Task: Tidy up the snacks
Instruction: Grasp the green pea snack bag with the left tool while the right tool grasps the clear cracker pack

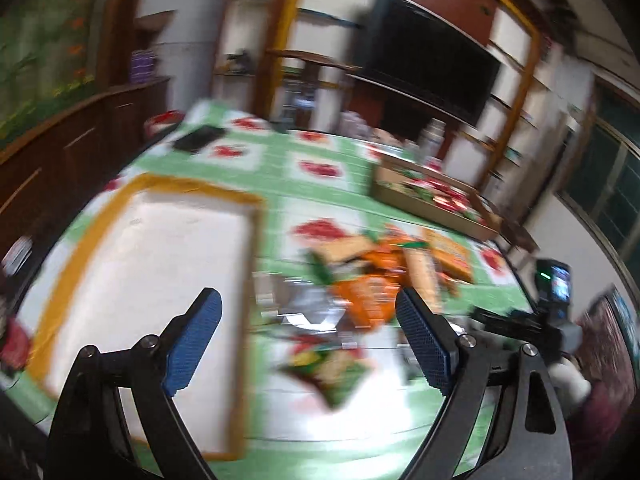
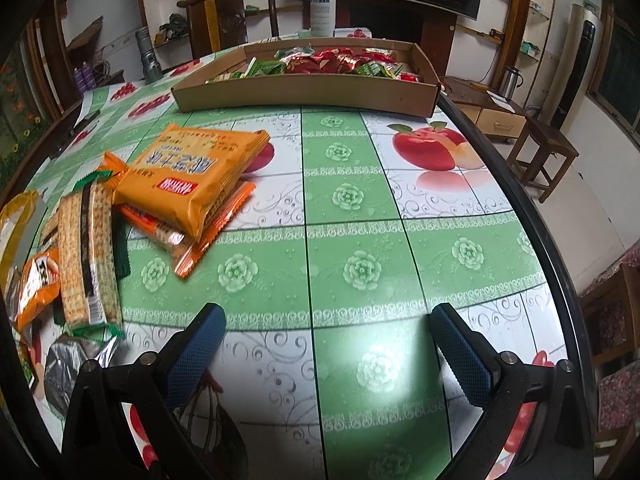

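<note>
A pile of snack packs lies on the green patterned table. In the right wrist view a big orange pack (image 2: 196,172) rests on an orange cracker sleeve (image 2: 200,236), with a green-edged cracker pack (image 2: 86,256) to the left. In the blurred left wrist view the same pile (image 1: 376,276) lies just ahead, with a green pack (image 1: 332,372) nearer. My left gripper (image 1: 308,344) is open and empty above the pile. My right gripper (image 2: 326,354) is open and empty over bare table, right of the pile.
A white tray with a yellow rim (image 1: 80,248) lies left of the pile. A cardboard tray (image 2: 304,90) with red and green snacks stands at the far side, also in the left wrist view (image 1: 400,198). A spray bottle (image 2: 322,4) and a black phone (image 1: 198,138) stand farther back. The table edge (image 2: 532,216) curves on the right.
</note>
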